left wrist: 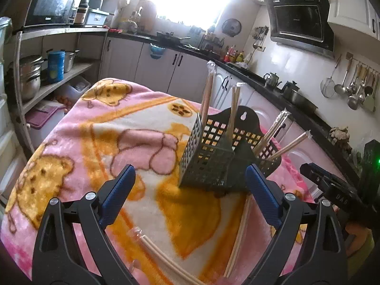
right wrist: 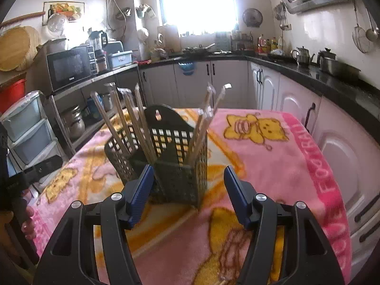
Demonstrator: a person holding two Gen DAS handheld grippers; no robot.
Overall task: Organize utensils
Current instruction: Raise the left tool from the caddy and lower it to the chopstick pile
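Right now both my grippers hang over a worktop covered w/ a pink and orange cartoon-bear blanket (left wrist: 99, 128).

Left gripper (left wrist: 190, 178): blue-padded jaws spread wide, nothing between the pads. Just ahead of it, slightly toward its right finger, stands a dark perforated utensil caddy (left wrist: 206, 163), upright on the blanket, w/ a taller back plate that has a keyhole hanging slot. Several wrapped chopsticks (left wrist: 207, 95) stick up out of the caddy's compartments; some lean toward the right side. Below and between the left gripper's fingers, loose chopstick pairs (left wrist: 237, 237) lie flat on the blanket: one near the right finger running lengthwise, another near the left finger at the bottom edge, angled. Off past the right finger I see part of the other gripper (left wrist: 332, 185).

Right gripper (right wrist: 187, 187): jaws apart, not as wide as the left, empty. The same caddy (right wrist: 180, 178) sits directly ahead, its near corner between the fingertips in view but I can't tell if anything touches; looks clear. Chopsticks in it fan out to both sides.

Beyond both grippers: kitchen cabinets, black counter, kettles, a bright window. A microwave (right wrist: 70, 67) sits on a shelf ahead-left of the right gripper.
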